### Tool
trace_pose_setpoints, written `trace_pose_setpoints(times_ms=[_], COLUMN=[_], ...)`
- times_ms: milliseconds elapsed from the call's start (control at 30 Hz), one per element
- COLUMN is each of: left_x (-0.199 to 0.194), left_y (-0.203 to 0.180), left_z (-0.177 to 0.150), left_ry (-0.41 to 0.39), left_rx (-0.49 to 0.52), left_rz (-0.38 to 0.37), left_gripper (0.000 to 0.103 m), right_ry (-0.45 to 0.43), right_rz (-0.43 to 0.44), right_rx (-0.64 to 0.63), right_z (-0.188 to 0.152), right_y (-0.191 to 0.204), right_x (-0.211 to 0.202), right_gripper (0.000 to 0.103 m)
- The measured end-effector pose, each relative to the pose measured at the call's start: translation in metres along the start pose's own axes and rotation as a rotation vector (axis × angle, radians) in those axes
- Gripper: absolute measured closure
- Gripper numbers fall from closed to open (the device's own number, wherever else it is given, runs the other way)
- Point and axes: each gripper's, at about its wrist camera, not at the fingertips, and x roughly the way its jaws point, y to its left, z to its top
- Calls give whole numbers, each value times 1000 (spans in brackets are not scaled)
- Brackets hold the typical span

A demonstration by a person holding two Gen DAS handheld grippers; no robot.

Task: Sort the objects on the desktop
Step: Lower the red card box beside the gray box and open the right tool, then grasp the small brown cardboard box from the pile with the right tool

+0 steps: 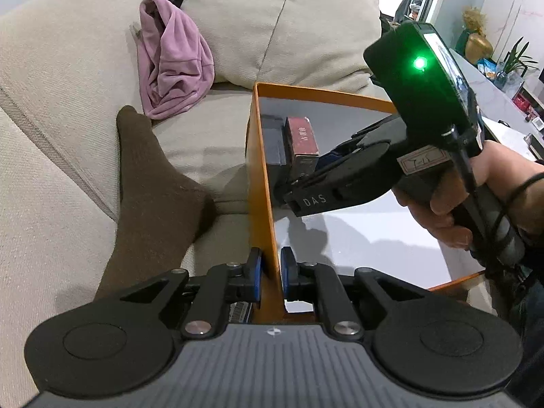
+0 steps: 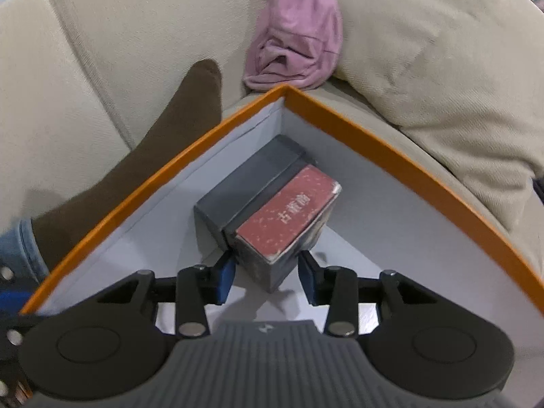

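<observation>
An orange box [image 1: 259, 176] with a white inside rests on a beige sofa. My left gripper [image 1: 271, 269] is shut on its near side wall, one blue pad on each face. Two small boxes stand in the far corner of the orange box [image 2: 391, 155]: a dark grey box [image 2: 251, 180] and a red-topped box [image 2: 289, 214] leaning against it. My right gripper [image 2: 268, 266] reaches into the orange box and is open, with the near end of the red-topped box between its pads. The left wrist view shows the right gripper [image 1: 286, 192] just below the red-topped box [image 1: 302, 136] and the grey box [image 1: 273, 139].
A person's foot in a brown sock [image 1: 153, 197] lies on the sofa just left of the box. A crumpled pink cloth [image 1: 173, 61] sits behind it, beside a large beige cushion [image 1: 289, 27]. A hand [image 1: 452, 200] holds the right gripper's handle. A pale counter with a vase [image 1: 477, 46] and plants stands far right.
</observation>
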Motion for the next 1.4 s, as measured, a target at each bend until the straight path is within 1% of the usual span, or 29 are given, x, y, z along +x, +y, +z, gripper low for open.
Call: trace_pose_setpoints(times_ms=[67, 233, 300, 367, 500, 567, 667, 767, 867, 933, 1000, 1100, 1167, 1200, 1233, 1300, 1400], left_x=[-1, -4, -4, -2, -4, -13, -30, -54, -81, -96, -108, -119, -121, -120, -119, -111, -97], left_y=[-1, -13, -17, -16, -11, -10, -10, -12, -15, -18, -21, -28, -36, -41, -46, -60, -83], left_z=[-1, -5, -7, -7, -4, -3, -5, -12, -27, -40, -54, -77, -95, -104, -112, -128, -152], left_ry=[2, 19, 21, 24, 20, -8, -23, -51, -76, -77, -67, -30, 17, 42, 67, 118, 194], left_rx=[-6, 17, 31, 21, -18, -27, -46, -56, -61, -68, -67, -61, -49, -38, -24, 20, 106], left_rz=[-12, -35, -32, -29, -52, -42, -28, -7, 7, 16, 25, 34, 37, 37, 40, 59, 87], left_gripper=[89, 85, 84, 85, 84, 84, 84, 84, 84, 84, 84, 83, 78, 74, 71, 68, 68], right_ry=[-4, 2, -2, -10, -37, -34, -46, -107, -226, -289, -325, -353, -329, -302, -257, -149, 32], right_rz=[12, 35, 33, 25, 4, 0, -26, -53, -58, -56, -38, 25, 81, 109, 139, 183, 210], right_rx=[-29, -113, -149, -172, -158, -141, -127, -98, -49, -25, 14, 82, 133, 151, 170, 199, 262], right_z=[-2, -9, -13, -16, -17, -16, -25, -32, -51, -60, -77, -109, -134, -146, -158, -181, -212], right_y=[-1, -2, 2, 4, 1, -1, -2, 2, 7, 11, 17, 20, 25, 29, 34, 43, 54], right_x=[0, -2, -5, -6, -17, -25, -43, -66, -105, -130, -155, -186, -201, -203, -205, -200, -178], right_gripper=[60, 58, 57, 57, 48, 47, 45, 45, 45, 43, 43, 44, 44, 44, 44, 44, 44])
